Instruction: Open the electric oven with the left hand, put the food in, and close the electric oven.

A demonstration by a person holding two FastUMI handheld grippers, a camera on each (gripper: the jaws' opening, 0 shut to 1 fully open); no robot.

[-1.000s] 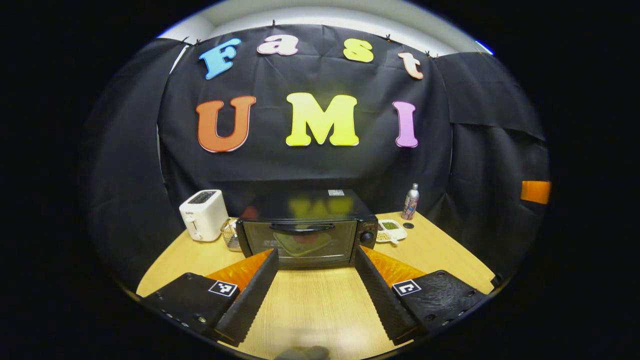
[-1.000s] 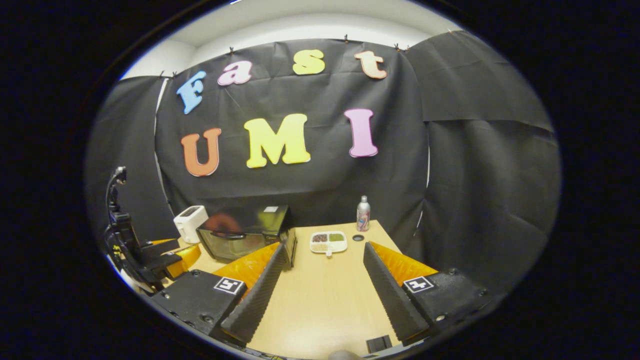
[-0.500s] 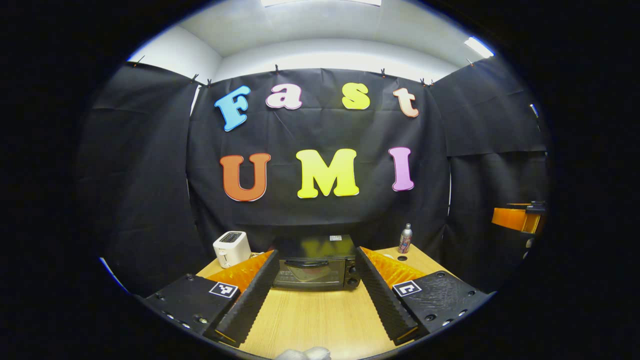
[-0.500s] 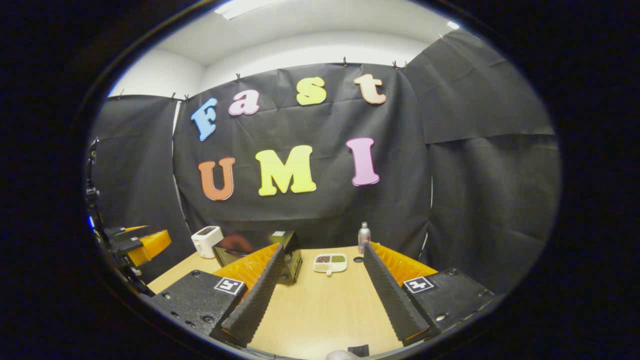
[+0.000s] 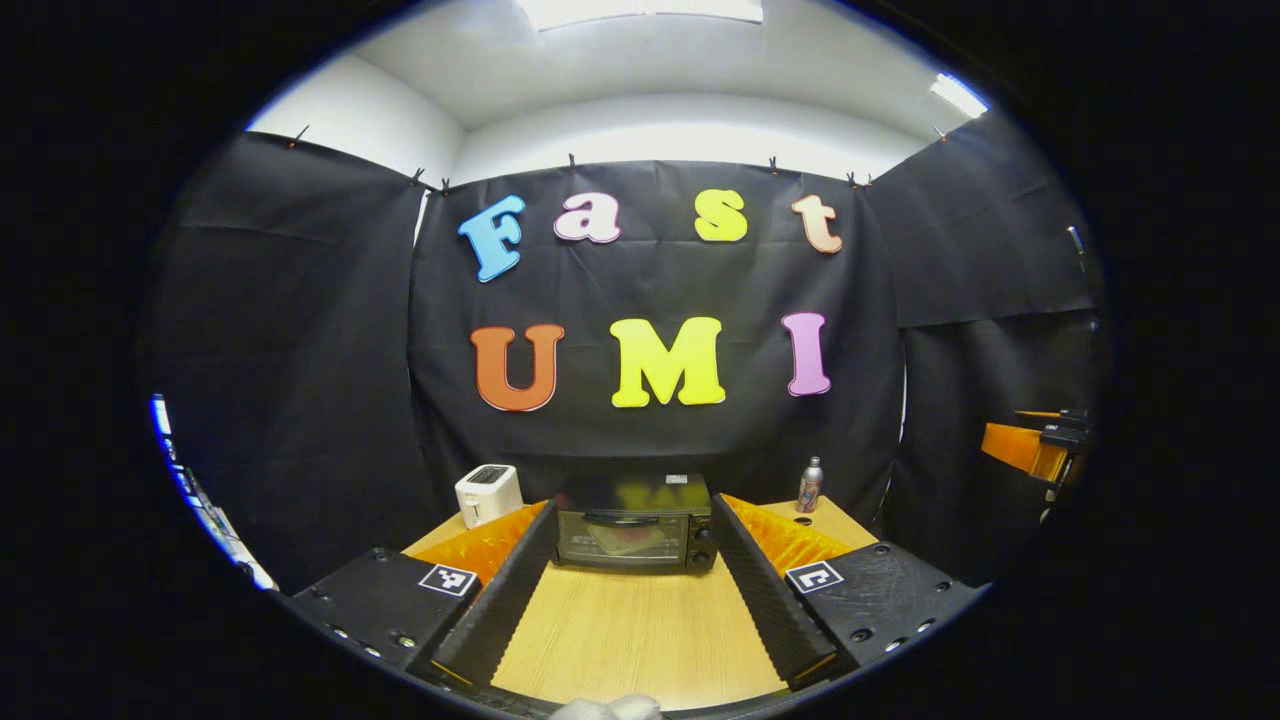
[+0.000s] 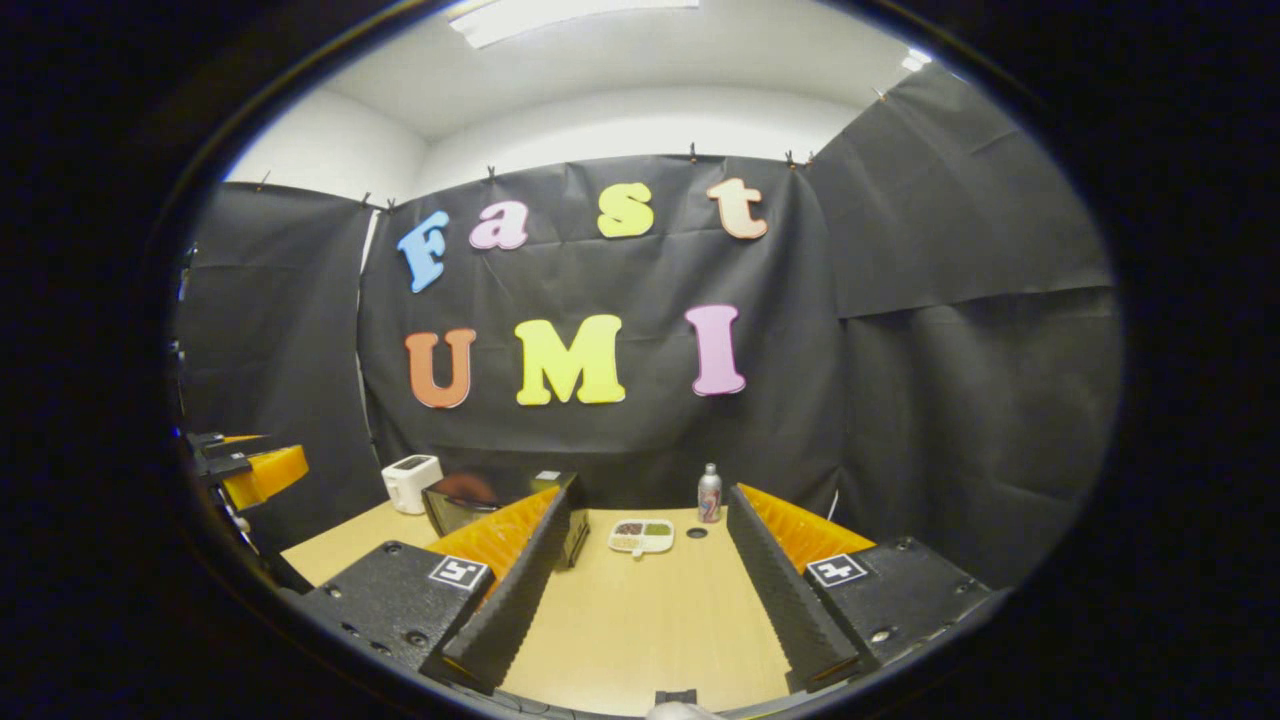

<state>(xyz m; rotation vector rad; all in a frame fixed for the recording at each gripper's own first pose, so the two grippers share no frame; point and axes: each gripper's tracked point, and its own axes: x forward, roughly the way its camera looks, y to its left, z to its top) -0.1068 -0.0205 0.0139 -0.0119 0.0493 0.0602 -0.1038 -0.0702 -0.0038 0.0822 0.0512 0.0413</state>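
One electric oven [image 5: 632,535] sits door-shut straight ahead of the left claw [image 5: 632,590], something pale and reddish dimly showing behind its glass. Both claws are spread, holding nothing, well back over the surface [image 5: 640,640]. Ahead of the right claw [image 6: 640,585] lies a divided tray [image 6: 641,535] beside a bottle [image 6: 709,493]. Door shut, claws clear: either before opening or after closing.

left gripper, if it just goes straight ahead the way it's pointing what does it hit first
Most likely the electric oven: it sits centred between the open left gripper fingers, door shut, with bare table before it. The handle looks like the first contact, though depth is hard to judge.
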